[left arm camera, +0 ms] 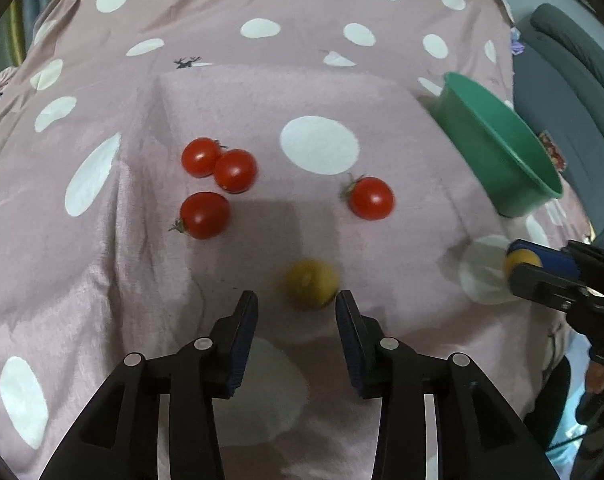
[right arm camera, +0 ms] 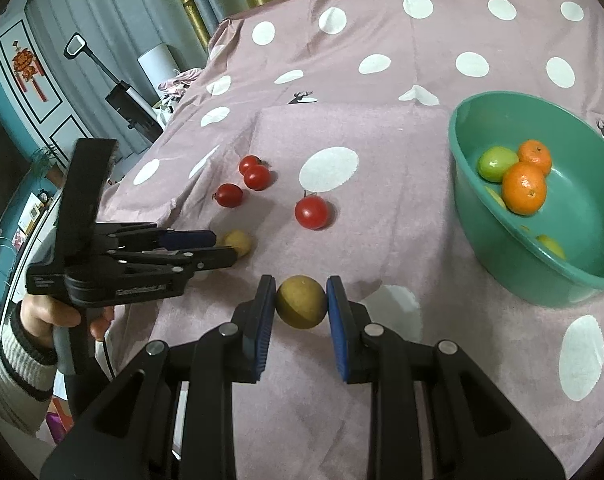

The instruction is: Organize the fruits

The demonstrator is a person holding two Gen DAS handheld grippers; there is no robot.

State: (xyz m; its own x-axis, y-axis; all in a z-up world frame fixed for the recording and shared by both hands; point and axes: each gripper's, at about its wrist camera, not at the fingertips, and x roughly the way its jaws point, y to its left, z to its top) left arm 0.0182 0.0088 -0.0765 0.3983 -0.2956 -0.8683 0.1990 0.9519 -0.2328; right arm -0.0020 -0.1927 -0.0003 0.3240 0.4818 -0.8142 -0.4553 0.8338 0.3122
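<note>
Right gripper (right arm camera: pixel 300 300) pinches a yellow-brown round fruit (right arm camera: pixel 301 302) between its blue pads, above the pink dotted cloth (right arm camera: pixel 381 240). Left gripper (left arm camera: pixel 296 308) has its fingers spread; a second yellowish fruit (left arm camera: pixel 312 283), blurred, sits at 12 o'clock just off the tips, apparently unpressed. Four cherry tomatoes (left arm camera: pixel 218 184) lie beyond at 11 to 1 o'clock. The green bowl (right arm camera: pixel 501 248), at 2 o'clock from the right gripper, holds two oranges (right arm camera: pixel 524 187) and a green fruit (right arm camera: pixel 495 163).

Blurred yellow fruit (left arm camera: pixel 312 285) (left view)
</note>
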